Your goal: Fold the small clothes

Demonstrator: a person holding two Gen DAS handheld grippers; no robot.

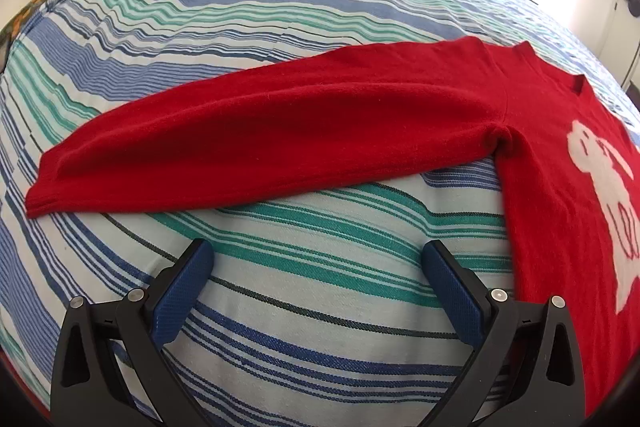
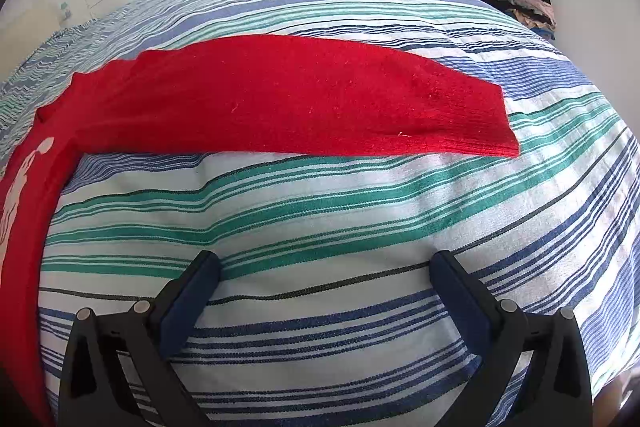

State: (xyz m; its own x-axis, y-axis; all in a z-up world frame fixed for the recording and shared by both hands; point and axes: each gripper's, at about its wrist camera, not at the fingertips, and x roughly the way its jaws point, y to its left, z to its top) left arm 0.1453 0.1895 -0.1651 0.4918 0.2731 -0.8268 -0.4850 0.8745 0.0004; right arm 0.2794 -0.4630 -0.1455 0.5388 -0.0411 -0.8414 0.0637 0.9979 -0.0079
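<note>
Both grippers, left (image 1: 318, 261) and right (image 2: 326, 269), spread wide, holding nothing, near red sweater (image 1: 280, 131) lying flat on striped bedspread (image 2: 320, 219).

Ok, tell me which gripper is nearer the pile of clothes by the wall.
Right. The right gripper hovers open over the striped bedspread, with the clothes pile off its far right. The left gripper faces the sweater; no pile shows there.

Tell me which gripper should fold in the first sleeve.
Either, marginally the right gripper: open, its sleeve lies flat just ahead. The left gripper is placed alike.
</note>
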